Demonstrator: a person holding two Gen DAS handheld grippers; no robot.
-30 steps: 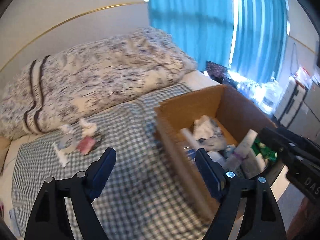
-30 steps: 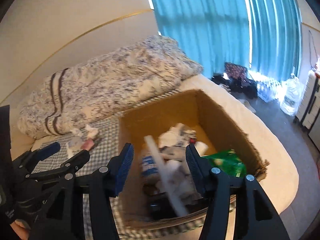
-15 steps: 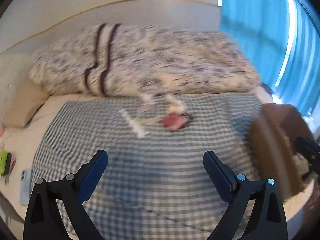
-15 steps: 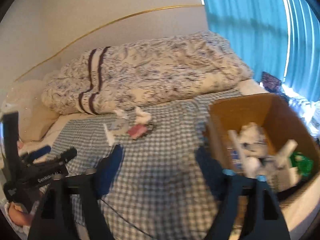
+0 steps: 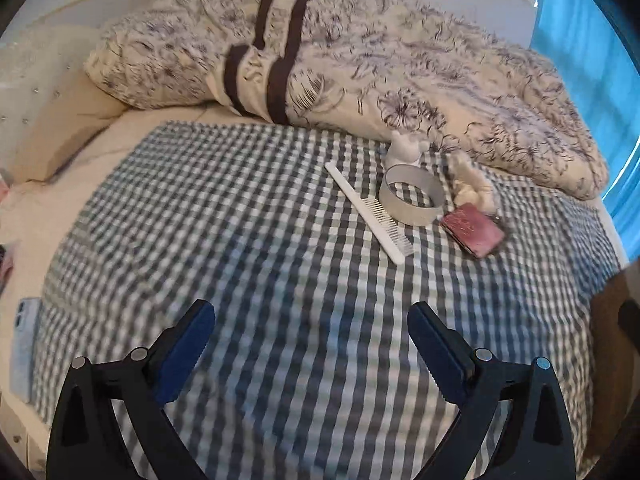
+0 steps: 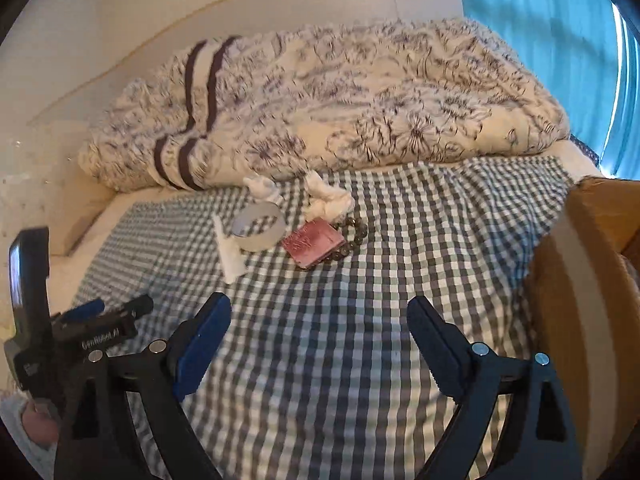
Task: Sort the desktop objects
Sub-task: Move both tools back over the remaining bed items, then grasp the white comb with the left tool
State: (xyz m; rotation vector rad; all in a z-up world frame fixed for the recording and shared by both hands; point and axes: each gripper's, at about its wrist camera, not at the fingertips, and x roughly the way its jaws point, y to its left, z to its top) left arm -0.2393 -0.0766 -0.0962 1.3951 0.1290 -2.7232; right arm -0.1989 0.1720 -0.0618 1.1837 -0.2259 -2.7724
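A small cluster lies on the checked cloth near the folded duvet: a white comb, a white tape ring, a pink wallet, a white figurine and crumpled white tissue. From the right wrist I see the same comb, ring, wallet, a bead bracelet and tissue. My left gripper is open and holds nothing, well short of the cluster. My right gripper is open too, beside the cardboard box.
A flowered duvet with dark stripes fills the back of the bed. A phone lies at the left bed edge, a beige pillow beyond it. Blue curtains hang at the right. The left gripper's body shows in the right wrist view.
Both grippers have swung left, away from the cardboard box and toward the cluster on the cloth. The box has slid to the right edge of both views. Both stay open.
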